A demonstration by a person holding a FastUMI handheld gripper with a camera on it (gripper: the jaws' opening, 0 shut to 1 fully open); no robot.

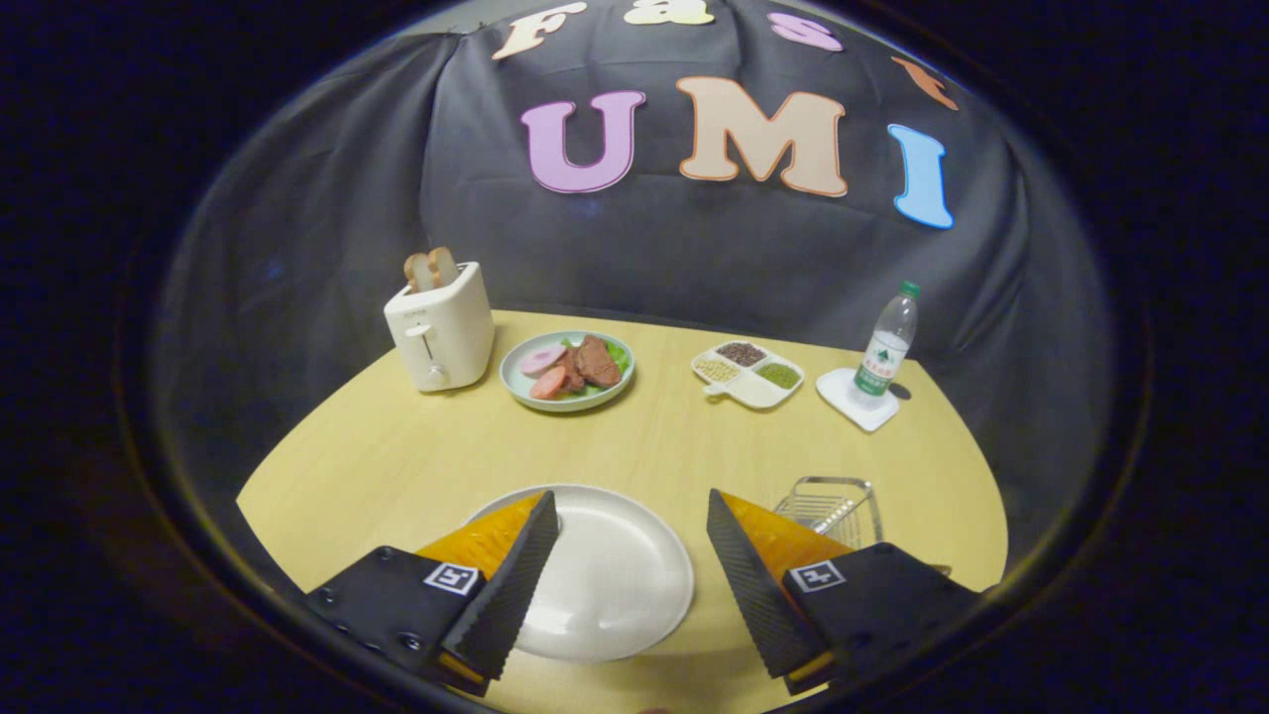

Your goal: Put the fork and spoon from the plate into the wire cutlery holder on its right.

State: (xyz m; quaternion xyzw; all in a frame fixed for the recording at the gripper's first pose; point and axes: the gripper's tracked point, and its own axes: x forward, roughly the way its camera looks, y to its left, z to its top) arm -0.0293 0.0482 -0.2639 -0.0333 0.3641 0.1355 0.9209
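While jaws [630, 516] hang apart over bare round white plate [620, 595], w/ nothing gripped, check silver wire cutlery holder [831, 506] beside it before retreating.

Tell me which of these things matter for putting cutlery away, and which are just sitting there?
Part of the job:
plate, between the open gripper fingers, bare where it shows
wire holder, to the plate's right

Just lying about:
toaster with bread
food plate
divided dish
bottle on its coaster
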